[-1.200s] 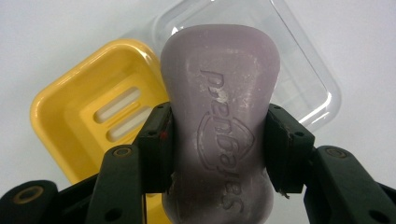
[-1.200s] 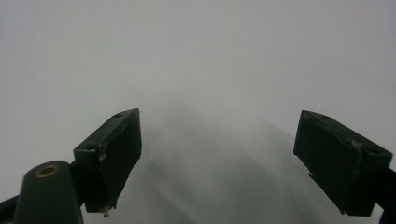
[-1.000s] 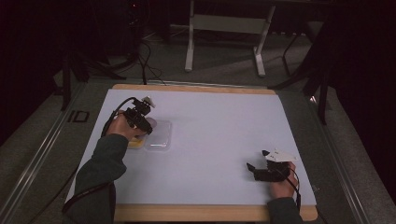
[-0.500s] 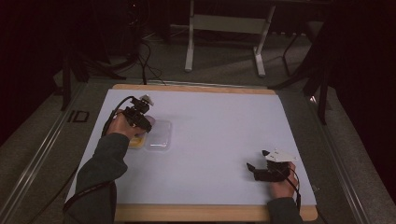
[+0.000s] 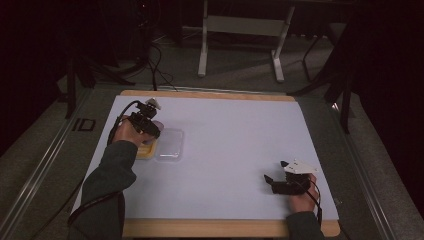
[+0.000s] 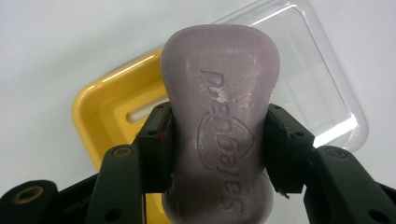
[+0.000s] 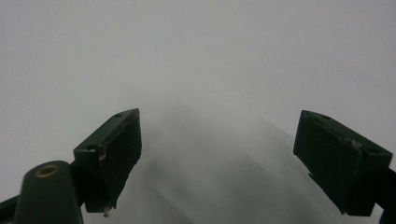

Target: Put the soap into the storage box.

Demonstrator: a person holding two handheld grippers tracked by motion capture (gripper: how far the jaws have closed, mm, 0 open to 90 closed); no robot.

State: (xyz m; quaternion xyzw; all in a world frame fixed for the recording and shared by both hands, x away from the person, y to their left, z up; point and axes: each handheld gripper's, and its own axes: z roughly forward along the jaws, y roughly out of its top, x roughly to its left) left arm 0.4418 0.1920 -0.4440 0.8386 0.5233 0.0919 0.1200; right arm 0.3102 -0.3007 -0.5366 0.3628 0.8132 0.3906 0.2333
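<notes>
My left gripper (image 6: 217,154) is shut on a pale purple bar of soap (image 6: 219,116), holding it by its narrow waist just above a yellow soap dish (image 6: 100,112). A clear plastic lid (image 6: 317,88) lies beside the dish. From the high view, the left gripper (image 5: 150,125) hovers over the yellow dish (image 5: 146,150) and clear lid (image 5: 170,145) at the table's left. Near the front right edge my right gripper (image 5: 272,181) rests low, and its two jaws stand wide apart with nothing between them (image 7: 217,158).
The white table top (image 5: 235,140) has a wooden rim. A metal stand (image 5: 240,30) and cables (image 5: 155,60) sit on the floor behind the table. A dark chair leg (image 5: 345,105) stands off the right rear corner.
The left gripper with the soap has shifted slightly toward the back left over the dish. The right gripper has not moved.
</notes>
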